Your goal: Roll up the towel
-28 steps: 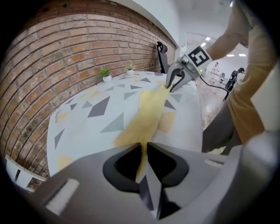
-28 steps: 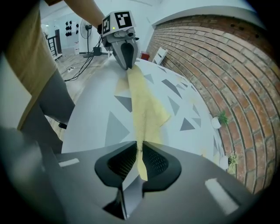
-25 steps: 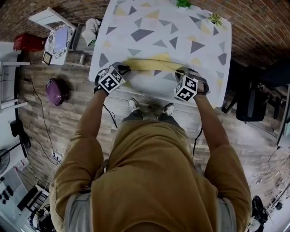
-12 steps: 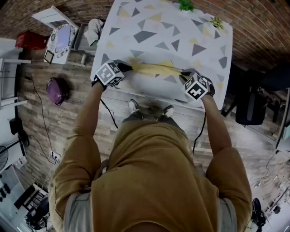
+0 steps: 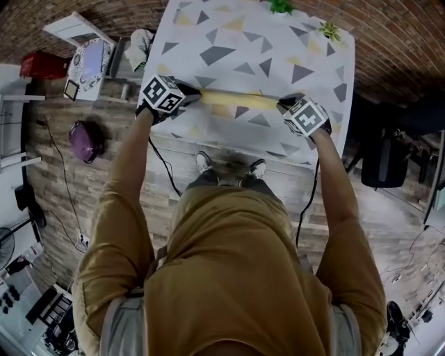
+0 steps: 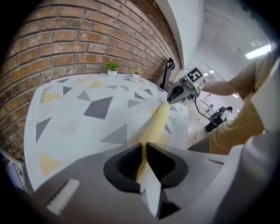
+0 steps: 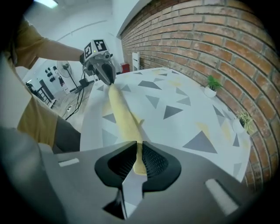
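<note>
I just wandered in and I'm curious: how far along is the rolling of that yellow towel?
Mostly done, it seems: the towel is already a narrow roll across the patterned table. In hand: the left hand-held gripper and the right hand-held gripper each pinch one end. Left: probably tucking any loose edge, then letting go.

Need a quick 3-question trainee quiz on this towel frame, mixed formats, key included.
1. True or false: the left tool and the right tool are each shut on an end of the towel.
2. What stands at the far edge of the table? A) two potted plants B) a mug C) a laptop
3. What colour is the towel?

Key: 1 true; 2 A; 3 yellow.
</note>
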Tool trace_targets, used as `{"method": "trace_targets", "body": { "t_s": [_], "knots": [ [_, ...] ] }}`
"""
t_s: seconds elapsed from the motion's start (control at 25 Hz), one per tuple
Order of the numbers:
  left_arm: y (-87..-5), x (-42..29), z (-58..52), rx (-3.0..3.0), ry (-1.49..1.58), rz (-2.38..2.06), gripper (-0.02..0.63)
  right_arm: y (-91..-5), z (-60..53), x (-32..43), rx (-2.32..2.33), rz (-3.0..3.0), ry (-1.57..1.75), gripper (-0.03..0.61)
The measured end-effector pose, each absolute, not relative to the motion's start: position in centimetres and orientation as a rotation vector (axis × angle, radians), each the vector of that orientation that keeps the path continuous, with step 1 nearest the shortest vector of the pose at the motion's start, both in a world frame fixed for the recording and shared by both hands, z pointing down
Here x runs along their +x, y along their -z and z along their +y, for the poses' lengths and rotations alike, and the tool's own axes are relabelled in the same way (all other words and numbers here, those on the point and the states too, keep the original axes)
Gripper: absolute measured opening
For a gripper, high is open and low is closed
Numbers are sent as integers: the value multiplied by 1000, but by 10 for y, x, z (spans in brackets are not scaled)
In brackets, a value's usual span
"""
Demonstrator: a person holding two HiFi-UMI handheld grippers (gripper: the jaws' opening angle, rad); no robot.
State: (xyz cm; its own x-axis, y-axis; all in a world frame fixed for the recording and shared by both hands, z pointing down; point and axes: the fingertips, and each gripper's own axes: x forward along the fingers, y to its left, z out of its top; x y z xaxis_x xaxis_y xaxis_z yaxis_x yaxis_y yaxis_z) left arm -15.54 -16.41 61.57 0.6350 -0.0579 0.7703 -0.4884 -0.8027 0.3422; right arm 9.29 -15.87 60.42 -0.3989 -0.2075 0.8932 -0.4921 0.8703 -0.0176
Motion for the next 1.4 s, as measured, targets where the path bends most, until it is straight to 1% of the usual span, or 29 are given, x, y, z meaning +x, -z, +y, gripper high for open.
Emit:
{"method": "trace_targets", "body": {
  "t_s": [0.24,0.48,0.88,1.04,1.08,1.16,1.2,1.4],
  "knots": [
    [-625,-158,-179,2287,-1050,-481,98,-613,-172,101,562,-1975,-399,43],
    [-631,-158,-194,2273,-995,-564,98,-621,-187,103,626,-1954,-381,43],
    [-649,-157,-193,2441,-1248,-711,100,-644,-188,111,770,-1875,-165,43],
    [-643,-155,-192,2443,-1179,-800,105,-644,-188,113,809,-1881,-161,44],
    [-641,-156,-193,2437,-1162,-824,113,-644,-188,113,813,-1878,-161,44],
    [-642,-165,-198,2427,-1128,-887,151,-642,-189,118,832,-1865,-162,46],
    [-641,-171,-200,2417,-1094,-931,156,-639,-190,122,853,-1859,-163,45],
    [-608,-191,-208,2395,-870,-1159,155,-604,-198,136,1071,-1877,-166,46]
  ]
}}
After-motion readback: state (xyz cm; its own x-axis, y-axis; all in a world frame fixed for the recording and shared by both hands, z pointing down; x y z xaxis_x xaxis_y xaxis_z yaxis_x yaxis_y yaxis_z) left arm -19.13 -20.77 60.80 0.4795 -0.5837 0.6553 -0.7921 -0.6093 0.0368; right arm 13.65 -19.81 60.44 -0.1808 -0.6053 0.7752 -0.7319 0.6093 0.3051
